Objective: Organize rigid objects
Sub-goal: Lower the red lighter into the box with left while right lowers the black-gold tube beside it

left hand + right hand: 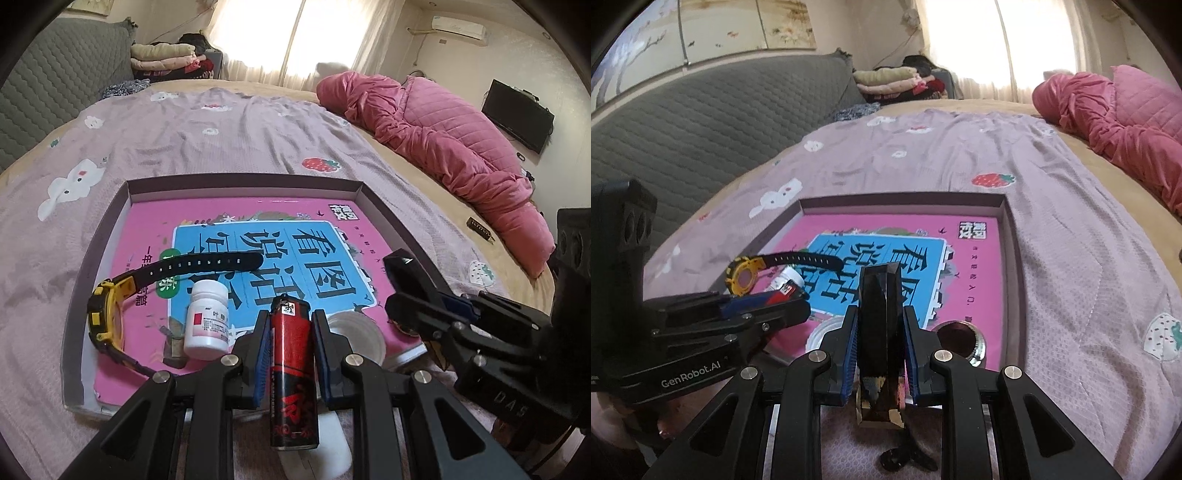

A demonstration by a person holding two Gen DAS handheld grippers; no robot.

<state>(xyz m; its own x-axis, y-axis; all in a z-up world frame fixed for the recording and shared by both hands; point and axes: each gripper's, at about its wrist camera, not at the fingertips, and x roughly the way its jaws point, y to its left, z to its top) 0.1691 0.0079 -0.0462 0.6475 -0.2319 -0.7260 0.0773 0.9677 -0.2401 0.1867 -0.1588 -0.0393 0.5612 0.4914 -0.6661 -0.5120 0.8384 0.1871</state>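
Observation:
My left gripper (290,325) is shut on a red and black lighter (293,373), held upright over the near edge of a shallow box (243,184) lined with a pink and blue book cover. In the box lie a yellow and black watch (110,314), a white pill bottle (207,319) and a round clear lid (360,334). My right gripper (881,321) is shut on a dark faceted bottle (881,332) over the box's near edge. It shows in the left wrist view (410,291) at right. A round dark cap (960,338) lies by the right fingers.
The box rests on a lilac bedsheet (221,140) with strawberry prints. A pink quilt (443,136) is bunched at the far right. A grey padded headboard (701,129) runs along the left. Folded clothes (166,59) are stacked at the back. A small dark item (480,229) lies at the bed's right edge.

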